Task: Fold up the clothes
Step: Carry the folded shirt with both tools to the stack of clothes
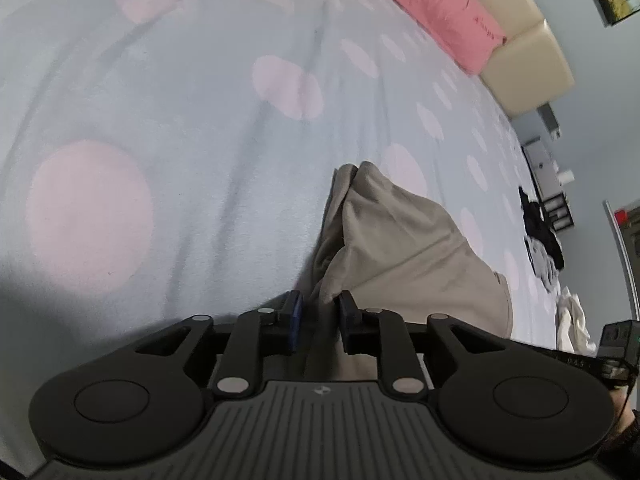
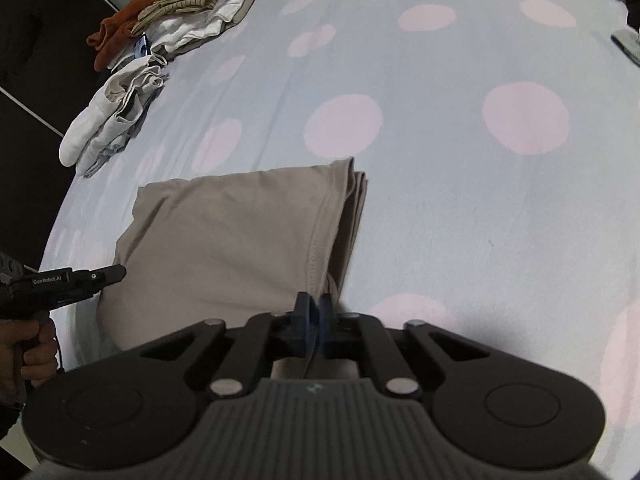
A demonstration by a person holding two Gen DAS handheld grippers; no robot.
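Note:
A folded beige garment [image 1: 400,240] [image 2: 224,232] lies on the dotted bedsheet. In the left wrist view my left gripper [image 1: 320,312] has its jaws close together, with a bunched near edge of the garment pinched between the pads and pulled up toward them. In the right wrist view my right gripper [image 2: 316,312] is nearly closed on the hemmed corner of the same garment, and the cloth runs down between its blue pads. The left gripper [image 2: 108,274] also shows at the garment's left edge, held by a hand [image 2: 36,348].
The pale blue sheet with pink dots [image 2: 440,160] spreads all around. A pink pillow [image 1: 432,12] and a beige headboard [image 1: 520,52] lie far right. A pile of striped, white and rust clothes [image 2: 192,8] and white garments [image 2: 112,112] sit far left. Black clothes [image 1: 540,232] lie at the right.

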